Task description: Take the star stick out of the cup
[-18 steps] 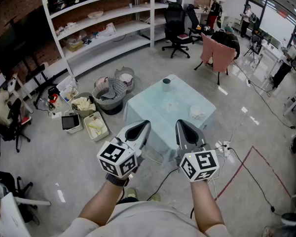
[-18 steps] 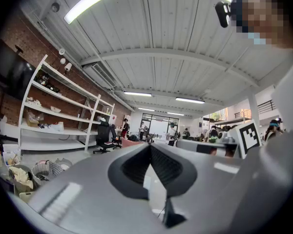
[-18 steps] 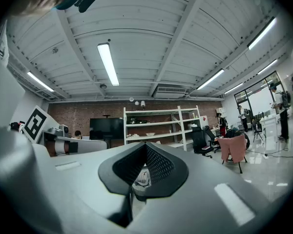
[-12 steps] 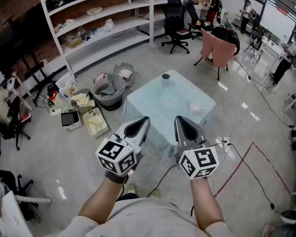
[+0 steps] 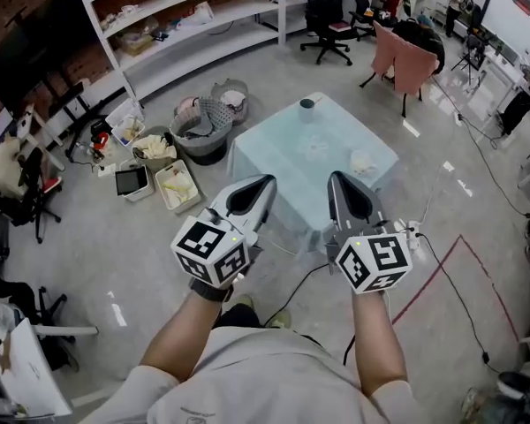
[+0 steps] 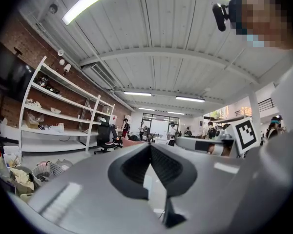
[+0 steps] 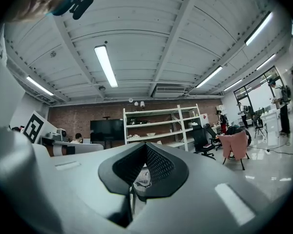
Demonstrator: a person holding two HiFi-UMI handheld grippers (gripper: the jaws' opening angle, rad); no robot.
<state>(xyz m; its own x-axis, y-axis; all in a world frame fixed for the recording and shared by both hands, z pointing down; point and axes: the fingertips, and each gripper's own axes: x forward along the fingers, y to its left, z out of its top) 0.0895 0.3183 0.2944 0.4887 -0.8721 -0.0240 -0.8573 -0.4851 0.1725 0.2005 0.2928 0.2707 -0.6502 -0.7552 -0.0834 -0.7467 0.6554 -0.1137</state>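
Note:
A small table with a pale blue cloth (image 5: 287,170) stands on the floor ahead of me. A dark cup (image 5: 307,105) sits at its far corner and a white cup-like thing (image 5: 363,161) near its right edge. No star stick can be made out at this distance. My left gripper (image 5: 263,184) and right gripper (image 5: 337,180) are held side by side in the air, short of the table's near edge. Both are shut with nothing between them. In the left gripper view the left gripper (image 6: 150,146) points level across the room, as does the right gripper (image 7: 145,144) in its own view.
Baskets (image 5: 205,129) and bins of clutter (image 5: 175,189) lie on the floor left of the table. White shelving (image 5: 194,20) runs along the back. Office chairs (image 5: 331,16) and a pink-draped chair (image 5: 406,56) stand behind. A cable and power strip (image 5: 415,233) lie at the right.
The table and cup have slid upward in the head view. Both grippers stay shut, side by side.

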